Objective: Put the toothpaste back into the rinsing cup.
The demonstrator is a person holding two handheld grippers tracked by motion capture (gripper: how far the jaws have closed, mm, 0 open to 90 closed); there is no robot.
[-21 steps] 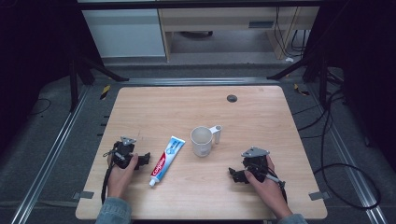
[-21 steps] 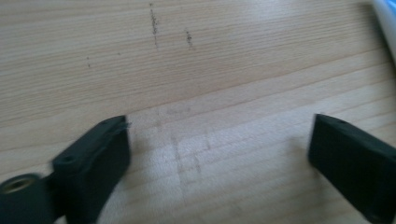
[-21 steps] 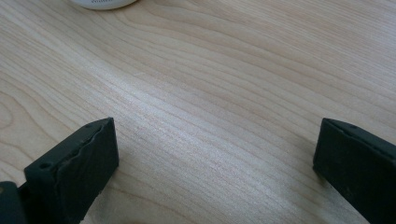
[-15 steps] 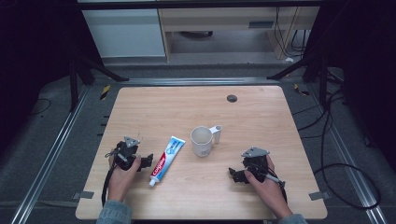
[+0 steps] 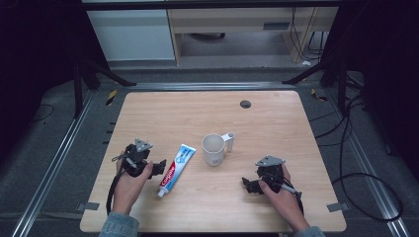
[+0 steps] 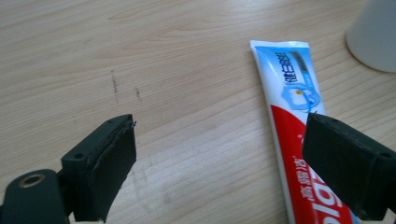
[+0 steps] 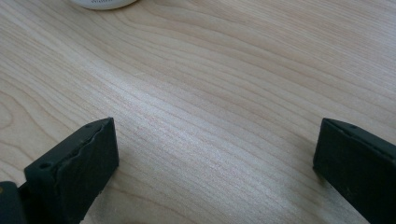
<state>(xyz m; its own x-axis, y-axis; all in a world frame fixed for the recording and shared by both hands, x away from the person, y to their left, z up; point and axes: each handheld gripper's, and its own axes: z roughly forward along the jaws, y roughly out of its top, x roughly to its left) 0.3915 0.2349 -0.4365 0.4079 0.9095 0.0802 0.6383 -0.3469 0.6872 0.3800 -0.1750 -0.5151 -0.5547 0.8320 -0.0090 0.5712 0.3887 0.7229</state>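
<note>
Both tongs sit low over the bench (image 5: 276, 113), one in each of my hands, and both are spread wide with nothing between their pads. My left tongs (image 5: 159, 168) rest near the front left part of the bench, pointing toward the toothpaste tube (image 5: 176, 164), which lies flat on the wood just beside them. In the left gripper view the left tongs (image 6: 219, 158) stand apart over bare wood grain, and the toothpaste tube (image 6: 299, 121) runs lengthwise past the jaw on that view's right side (that jaw overlaps the red part of the tube in the picture, though I cannot tell whether it touches it). The tube's flat crimped end points away from me toward the white mug (image 5: 214, 149), and its cap end points toward the front edge of the bench. The mug stands upright near the middle of the bench, handle turned to the right and away, just beyond the tube's far end. My right tongs (image 5: 247, 185) lie near the front right part of the bench, well apart from the tube and pointing left. In the right gripper view the right tongs (image 7: 215, 163) frame plain wood, with the mug's base (image 7: 103, 3) at the top edge. A small dark round cap (image 5: 245, 104) sits in the bench near its far edge.
</note>
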